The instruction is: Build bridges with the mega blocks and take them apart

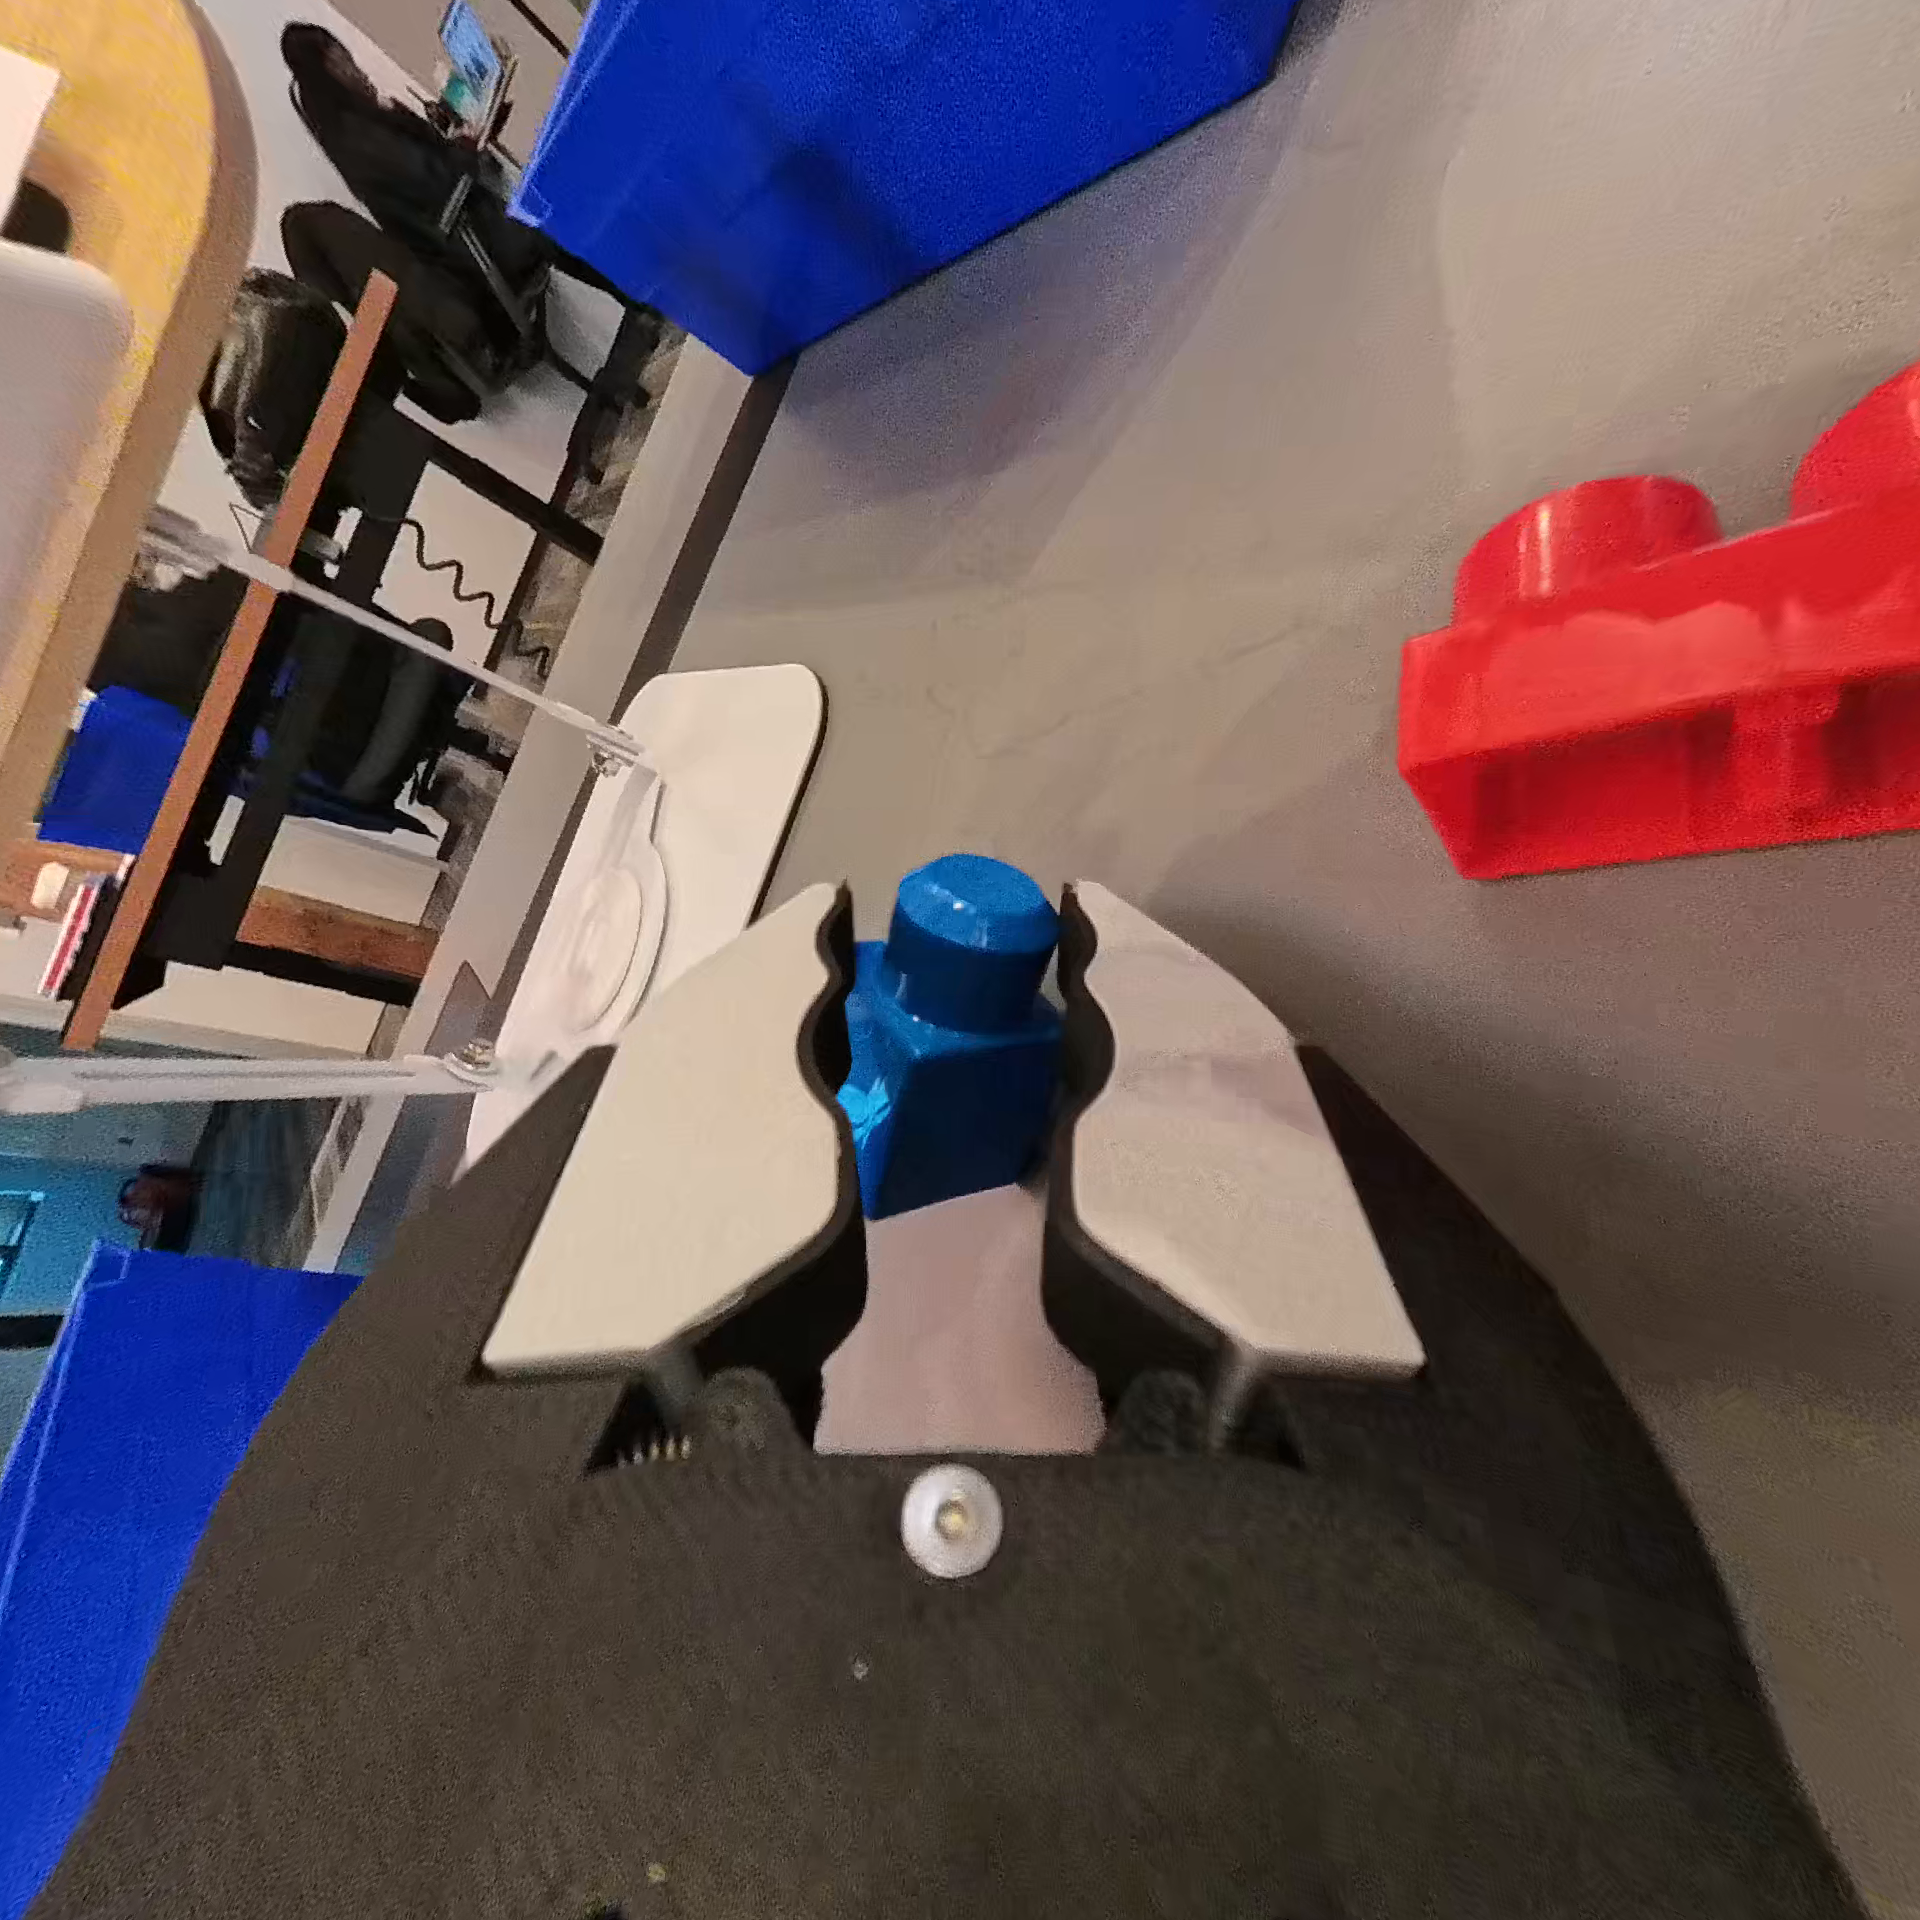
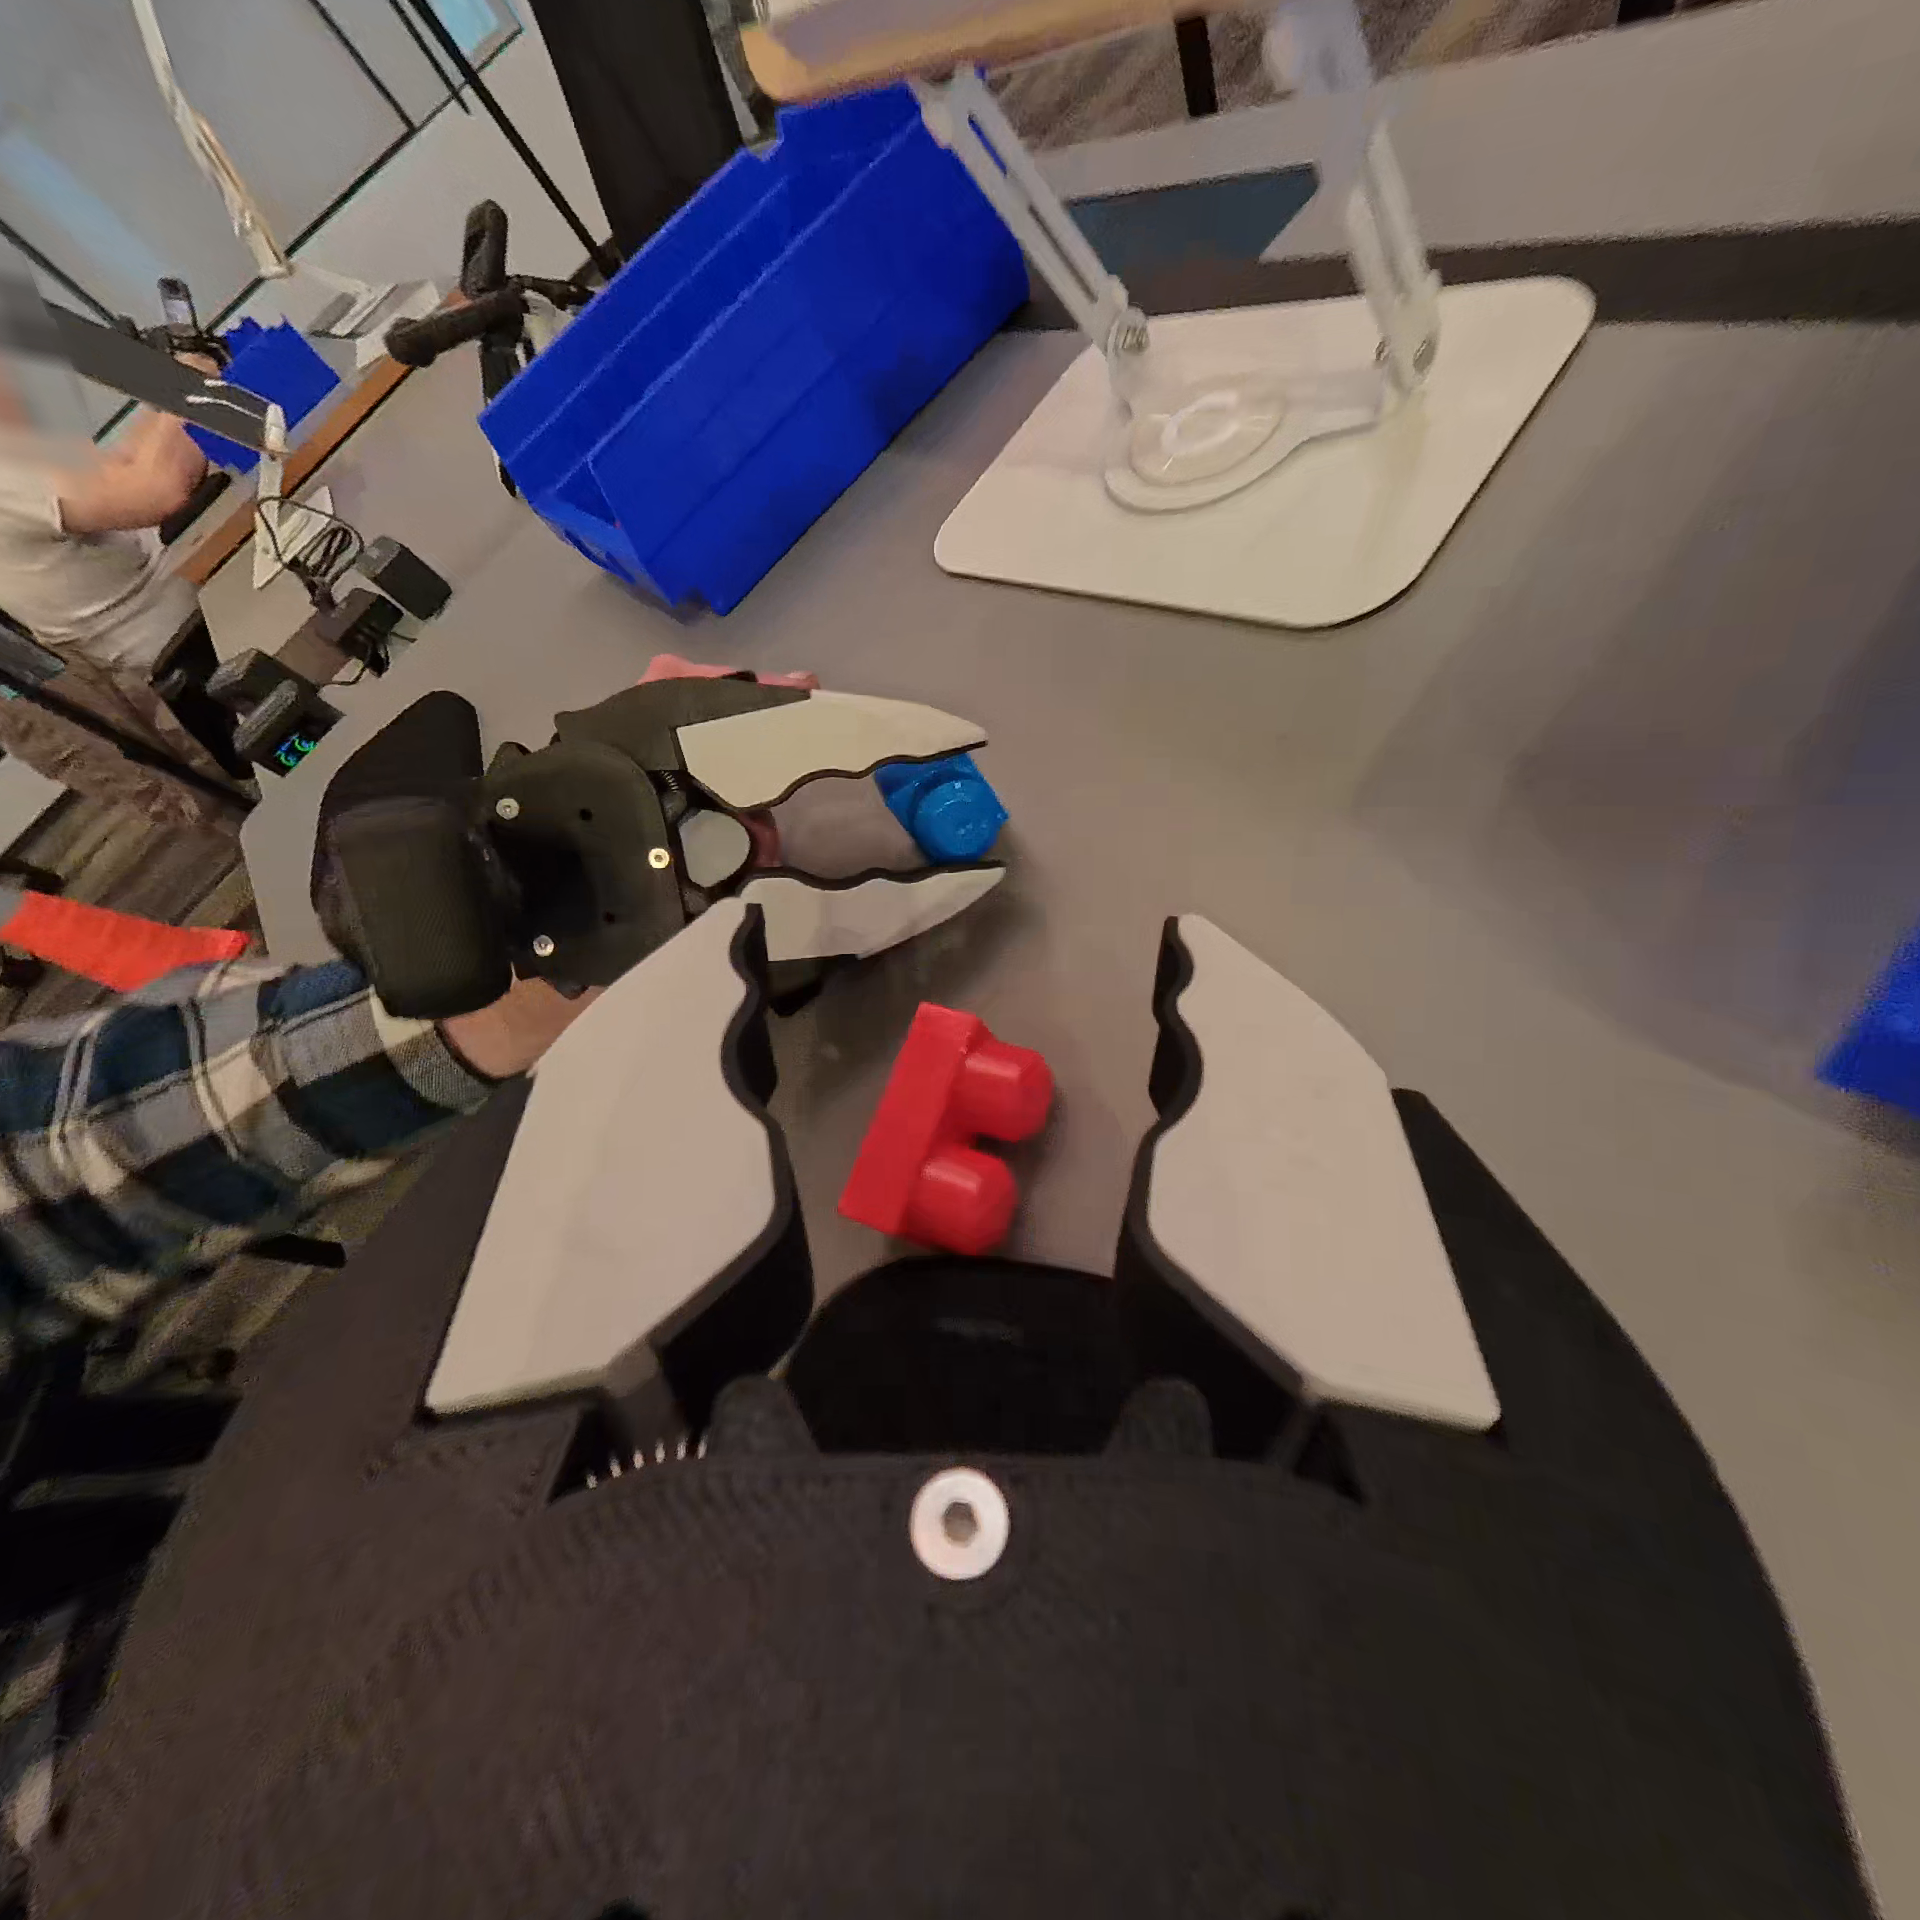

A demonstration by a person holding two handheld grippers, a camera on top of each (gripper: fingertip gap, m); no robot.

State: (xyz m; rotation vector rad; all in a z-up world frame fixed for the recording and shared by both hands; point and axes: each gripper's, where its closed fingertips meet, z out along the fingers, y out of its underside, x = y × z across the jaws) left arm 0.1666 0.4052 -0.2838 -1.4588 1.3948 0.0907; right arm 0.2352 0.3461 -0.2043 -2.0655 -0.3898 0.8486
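Left jaws: left gripper (image 1: 956, 914) is clamped on a small blue block (image 1: 951, 1049); both pads press its sides, and its single stud pokes out past the tips.
Left jaws, cross-check: in the right wrist view the left gripper (image 2: 961, 805) lies sideways at centre left of the frame, the blue block (image 2: 940, 805) pinched near the tips, low over the table.
Right jaws: right gripper (image 2: 961, 925) is spread wide, nothing in its grip.
Red block: two-stud red block (image 2: 951, 1132) lies on its side on the grey table (image 2: 1455, 831), centre frame, between the right fingers, with clear gaps on both sides. In the left wrist view the red block (image 1: 1662, 707) is at the right edge, well apart from the blue one.
Hand: a plaid sleeve (image 2: 187, 1091) enters from the left edge behind the left gripper.
Bin: blue bin (image 2: 748, 353) sits at upper centre of the right wrist view, on the table; in the left wrist view the blue bin (image 1: 852, 156) is at the top.
Stand: clear stand on a white base plate (image 2: 1351, 520) at upper right, beside the bin.
Background: a person at the far left edge, blurred.
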